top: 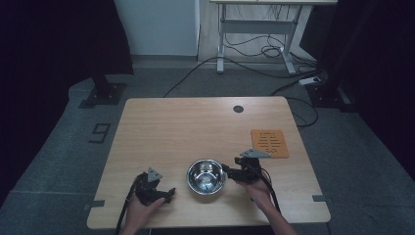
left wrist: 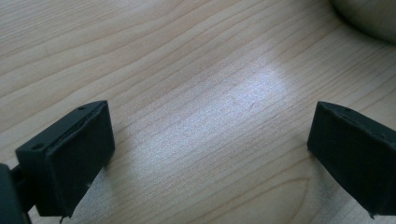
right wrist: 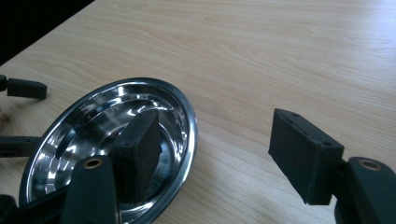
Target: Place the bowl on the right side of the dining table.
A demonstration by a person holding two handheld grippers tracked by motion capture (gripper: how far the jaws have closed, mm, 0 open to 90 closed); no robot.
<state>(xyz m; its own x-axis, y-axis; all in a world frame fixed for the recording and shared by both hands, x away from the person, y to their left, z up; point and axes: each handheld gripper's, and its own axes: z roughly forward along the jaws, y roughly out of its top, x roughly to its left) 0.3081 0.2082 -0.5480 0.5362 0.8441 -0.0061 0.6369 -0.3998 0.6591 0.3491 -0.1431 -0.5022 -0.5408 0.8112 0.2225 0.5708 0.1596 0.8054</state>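
- Shiny round steel bowl (top: 206, 176) near the 6 o'clock edge of the pale wooden counter (top: 195, 127).
- Right tongs (right wrist: 215, 154) released, straddling the rim at the bowl's 3 o'clock.
- Left tongs (left wrist: 205, 154) released, over bare wood at 9 o'clock.

Own rig: two black handheld grippers.
My left gripper (top: 169, 195) and right gripper (top: 226, 169): grey three-cornered top plates, black cables, blocky black pads (right wrist: 303, 156), brass-ringed screw holes.

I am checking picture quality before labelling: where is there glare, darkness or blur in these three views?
High view: dim, with dark edges; the steel bowl is the brightest spot. Left gripper view: a pale sheen on the wooden table, and the curved edge in the top right corner is blurred. Right gripper view: sharp bright reflections streak the bowl, while the near jaws look soft.
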